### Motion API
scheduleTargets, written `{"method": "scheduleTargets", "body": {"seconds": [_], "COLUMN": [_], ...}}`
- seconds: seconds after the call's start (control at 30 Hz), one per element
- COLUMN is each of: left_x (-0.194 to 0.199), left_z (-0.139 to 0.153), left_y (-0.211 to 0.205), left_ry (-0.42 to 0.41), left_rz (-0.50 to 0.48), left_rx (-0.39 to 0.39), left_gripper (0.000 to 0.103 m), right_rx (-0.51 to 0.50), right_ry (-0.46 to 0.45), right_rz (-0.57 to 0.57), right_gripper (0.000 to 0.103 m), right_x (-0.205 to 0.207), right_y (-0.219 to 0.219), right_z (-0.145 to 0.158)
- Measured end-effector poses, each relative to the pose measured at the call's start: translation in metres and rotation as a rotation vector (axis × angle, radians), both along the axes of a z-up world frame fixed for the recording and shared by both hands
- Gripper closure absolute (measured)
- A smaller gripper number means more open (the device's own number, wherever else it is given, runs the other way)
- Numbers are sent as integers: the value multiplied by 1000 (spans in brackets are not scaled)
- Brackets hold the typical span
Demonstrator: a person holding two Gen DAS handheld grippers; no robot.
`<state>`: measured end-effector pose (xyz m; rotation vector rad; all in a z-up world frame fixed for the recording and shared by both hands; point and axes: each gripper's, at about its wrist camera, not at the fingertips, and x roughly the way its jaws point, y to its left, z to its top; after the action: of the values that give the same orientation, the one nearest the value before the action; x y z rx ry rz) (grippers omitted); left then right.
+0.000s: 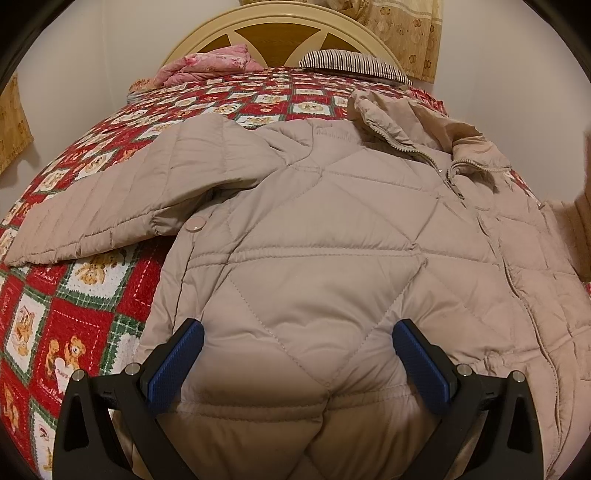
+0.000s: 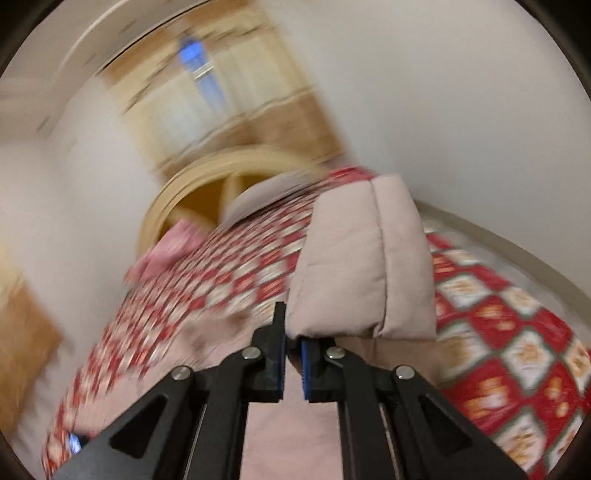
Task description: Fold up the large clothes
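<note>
- While the left gripper (image 1: 297,354) hovers spread over the jacket's (image 1: 332,229) hem, the right gripper (image 2: 291,363) pinches a lifted sleeve (image 2: 362,266).
- Beyond, the jacket's long axis runs toward the headboard (image 1: 280,22) across the quilt (image 1: 74,295).

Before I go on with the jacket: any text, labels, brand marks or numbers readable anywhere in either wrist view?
None readable.
Bedspread: tiny marks on a heart under the bears, too small to read.
Jacket: no visible label or brand.
Right wrist view: motion-blurred, nothing legible.
</note>
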<state>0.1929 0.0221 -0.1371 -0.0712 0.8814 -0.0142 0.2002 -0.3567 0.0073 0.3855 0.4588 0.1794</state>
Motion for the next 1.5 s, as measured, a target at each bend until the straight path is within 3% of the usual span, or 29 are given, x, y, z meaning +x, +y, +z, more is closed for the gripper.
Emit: {"method": "scheduleTargets", "body": {"seconds": [0.13,0.23,0.3,0.37,0.5,0.6,0.63,0.67,0.73,0.83,0.93,0.97,1.0,1.1,1.17,1.27,1.3,1.37,1.5], "left_x": [-2,-3,-3,-3,-4,-4,-4,-4,-3,-3,-3,-3,-3,-3,-3,-4,-4,-3,-2], "left_z": [1,2,2,2,3,3,3,3,3,3,3,3,3,3,3,3,3,2,2], "left_y": [4,6,7,8,9,10,10,10,10,9,10,10,10,10,10,9,9,9,5], "left_ry": [-7,-11,-13,-16,-18,-19,-20,-19,-19,-19,-18,-18,-17,-17,-17,-14,-14,-12,-2], "left_rz": [0,0,0,0,0,0,0,0,0,0,0,0,0,1,1,1,1,1,2], "left_rx": [-27,-45,-52,-61,-74,-83,-84,-84,-84,-84,-83,-83,-80,-80,-78,-71,-71,-65,-33], "left_gripper": [1,1,1,1,1,1,1,1,1,1,1,1,1,1,1,1,1,1,1], "right_rx": [-44,-60,-94,-74,20,98,134,182,207,205,116,50,-3,-101,-72,29,107,195,143], "right_ry": [80,236,279,314,385,423,434,429,382,219,168,179,192,249,302,404,457,430,390], "right_rz": [198,327,362,385,475,538,565,595,611,548,403,323,256,35,-54,-96,-102,-114,-120], "right_gripper": [94,94,94,94,92,81,65,41,31,35,65,72,72,72,72,72,72,75,74], "right_x": [23,35,39,50,33,34,34,34,27,9,-2,-4,-4,-4,0,8,10,4,1], "right_y": [92,151,183,203,219,231,230,231,232,204,164,144,126,74,43,25,22,18,29], "right_z": [-34,-75,-101,-119,-134,-145,-145,-143,-128,-81,-51,-46,-46,-57,-76,-119,-144,-161,-155]}}
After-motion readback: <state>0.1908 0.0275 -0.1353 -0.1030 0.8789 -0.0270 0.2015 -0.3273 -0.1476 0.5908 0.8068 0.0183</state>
